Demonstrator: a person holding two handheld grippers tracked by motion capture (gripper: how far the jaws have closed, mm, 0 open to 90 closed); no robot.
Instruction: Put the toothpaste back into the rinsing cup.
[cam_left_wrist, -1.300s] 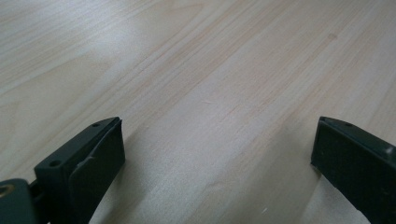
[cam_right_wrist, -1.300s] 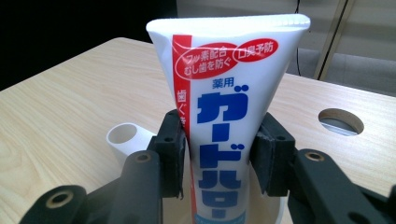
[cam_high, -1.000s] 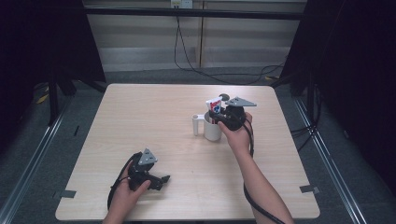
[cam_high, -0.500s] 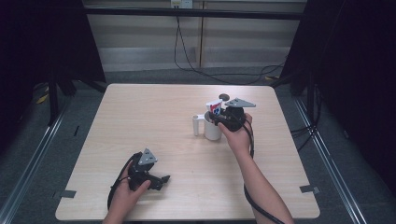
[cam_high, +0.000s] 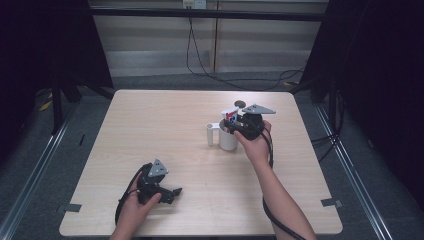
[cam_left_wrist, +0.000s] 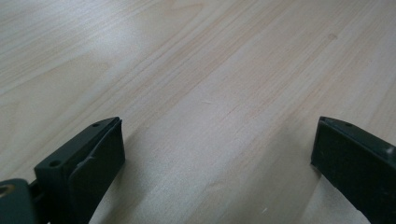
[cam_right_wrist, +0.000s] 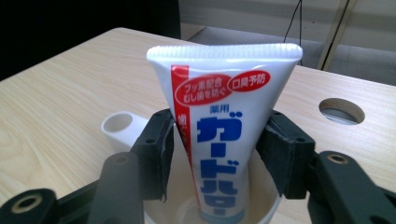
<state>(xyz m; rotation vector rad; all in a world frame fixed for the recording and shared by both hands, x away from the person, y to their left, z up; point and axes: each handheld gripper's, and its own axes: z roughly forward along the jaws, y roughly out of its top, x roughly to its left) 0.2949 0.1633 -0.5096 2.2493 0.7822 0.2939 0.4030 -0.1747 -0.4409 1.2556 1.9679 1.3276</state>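
A white toothpaste tube (cam_right_wrist: 224, 126) with red and blue print stands cap-down in a white mug (cam_high: 227, 141) right of the table's middle. My right gripper (cam_right_wrist: 217, 140) reaches over the mug with one jaw on each side of the tube. Its jaws have just been opening, and the pads sit at the tube's edges without squeezing it. In the high view the tube (cam_high: 230, 115) pokes up beside the right gripper (cam_high: 236, 125). The mug's handle (cam_high: 210, 134) points left. My left gripper (cam_high: 172, 192) rests near the table's front left, and its jaws (cam_left_wrist: 215, 154) stand wide open over bare wood.
A round cable hole (cam_high: 240, 104) lies in the table just behind the mug, also seen as the cable hole (cam_right_wrist: 341, 110) in the right gripper view. The light wood table (cam_high: 150, 125) has dark floor and metal rails around it.
Both hands keep their places. In the high view no shift of the mug or tube shows.
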